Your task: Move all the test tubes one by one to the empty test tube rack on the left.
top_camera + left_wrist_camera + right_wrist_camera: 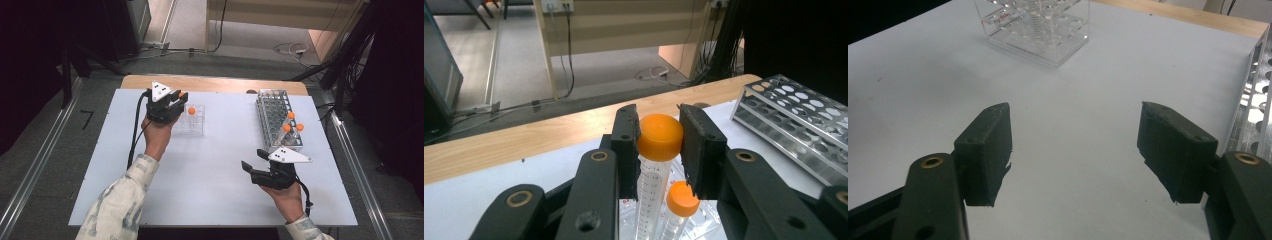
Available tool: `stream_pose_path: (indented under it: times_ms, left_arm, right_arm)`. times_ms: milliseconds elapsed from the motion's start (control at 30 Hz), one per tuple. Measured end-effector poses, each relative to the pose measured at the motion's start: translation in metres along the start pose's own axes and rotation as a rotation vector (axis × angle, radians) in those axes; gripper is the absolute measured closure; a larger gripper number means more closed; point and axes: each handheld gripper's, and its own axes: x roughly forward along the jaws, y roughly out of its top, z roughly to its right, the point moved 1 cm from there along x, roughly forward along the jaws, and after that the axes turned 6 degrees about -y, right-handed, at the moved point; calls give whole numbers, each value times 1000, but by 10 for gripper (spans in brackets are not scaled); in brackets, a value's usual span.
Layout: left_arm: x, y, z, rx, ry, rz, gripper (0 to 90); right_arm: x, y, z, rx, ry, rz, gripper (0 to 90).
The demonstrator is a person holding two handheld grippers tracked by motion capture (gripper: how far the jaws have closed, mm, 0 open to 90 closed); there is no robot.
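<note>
High view: the left gripper (176, 101) hangs at the near-left edge of the clear rack (191, 121), pinching a tube (181, 94) by its orange cap. A second tube (191, 111) already stands in that rack. The right gripper (254, 161) rests low over the bare sheet (210, 170), jaws spread, just in front of the metal rack (276, 120), where three capped tubes (293, 123) cluster at the near end. The sheet covers a wooden table (210, 83); grey floor, floor rails and cables surround it.

Left gripper view: both pads press on the cap (659, 137), and the tube's graduated body hangs straight down between them. The seated tube sits lower and to the right, close by. Judgement: the step in hand appears to be seating this tube in the clear rack. It should be kept vertical, centred over a free hole clear of its neighbour, lowered until it bottoms, and only then released. Beyond stand the table edge and a wall panel with sockets.

Right gripper view: the jaws stand wide with nothing between them. The clear rack lies ahead, the metal rack at the right edge.
</note>
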Motion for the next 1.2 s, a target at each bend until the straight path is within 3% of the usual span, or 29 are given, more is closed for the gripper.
stream_pose_path:
  times_ms: [733, 1200]
  left_arm:
    - [8, -27, 3, -3, 3, -27, 695]
    - [3, -25, 4, -9, 4, -10, 615]
  right_arm:
    - [1, -1, -1, -7, -1, -5, 293]
    - [2, -2, 0, -10, -4, -5, 293]
